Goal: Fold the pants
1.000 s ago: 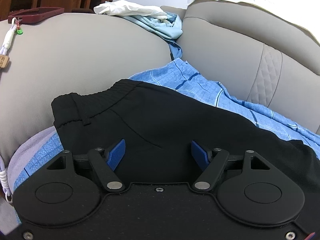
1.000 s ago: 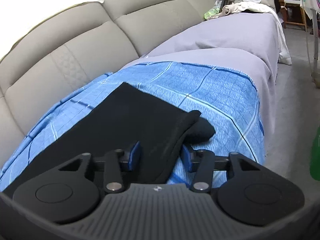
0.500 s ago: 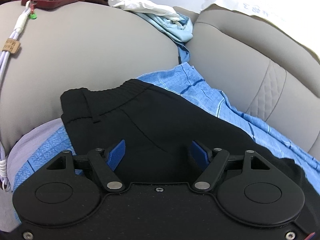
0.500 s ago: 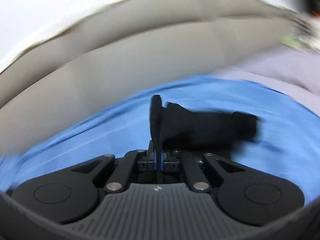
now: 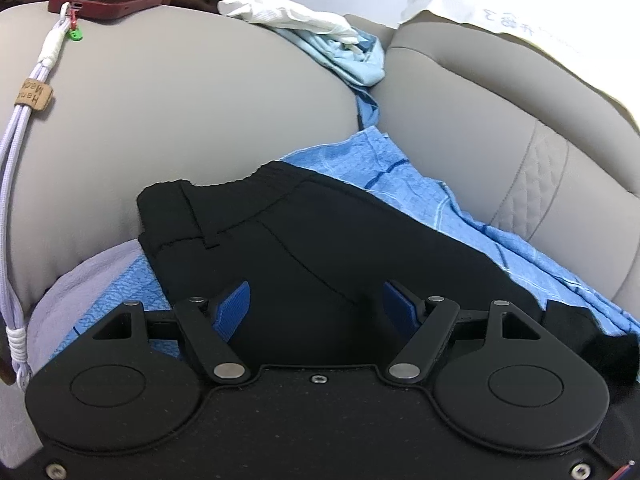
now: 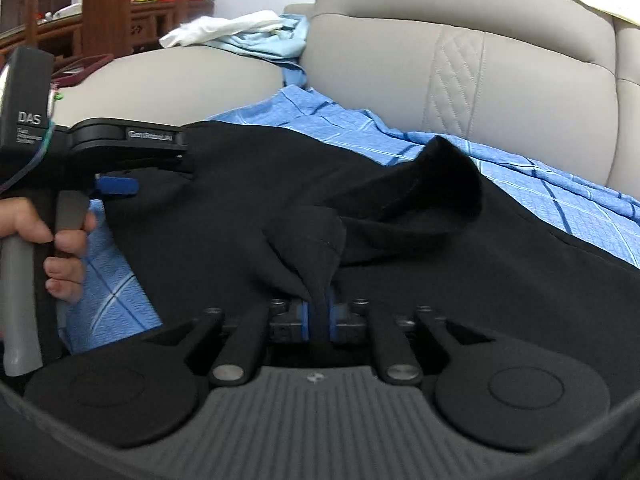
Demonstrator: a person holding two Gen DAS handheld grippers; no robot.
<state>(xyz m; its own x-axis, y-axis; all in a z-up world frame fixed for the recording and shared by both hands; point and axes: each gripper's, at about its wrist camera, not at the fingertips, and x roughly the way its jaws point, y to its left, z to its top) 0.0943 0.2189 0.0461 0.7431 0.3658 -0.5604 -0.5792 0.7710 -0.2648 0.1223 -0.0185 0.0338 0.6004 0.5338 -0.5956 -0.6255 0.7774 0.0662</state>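
Black pants (image 6: 400,216), limp, light and easily creased, lie on the blue sheet (image 6: 560,200); hem fabric is pinched by the right tool (image 6: 318,316), just loosening, the left tool (image 5: 316,304) spread above the waist.

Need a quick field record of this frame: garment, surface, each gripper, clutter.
garment: black pants flat on blue checked sheet, waistband toward sofa armrest
left gripper: open above the waist area, gripping nothing
right gripper: fingers pinch a bunched fold of the pants, cloth between them; jaws just eased wider
clutter: red phone with lanyard on armrest; white and light blue clothes behind
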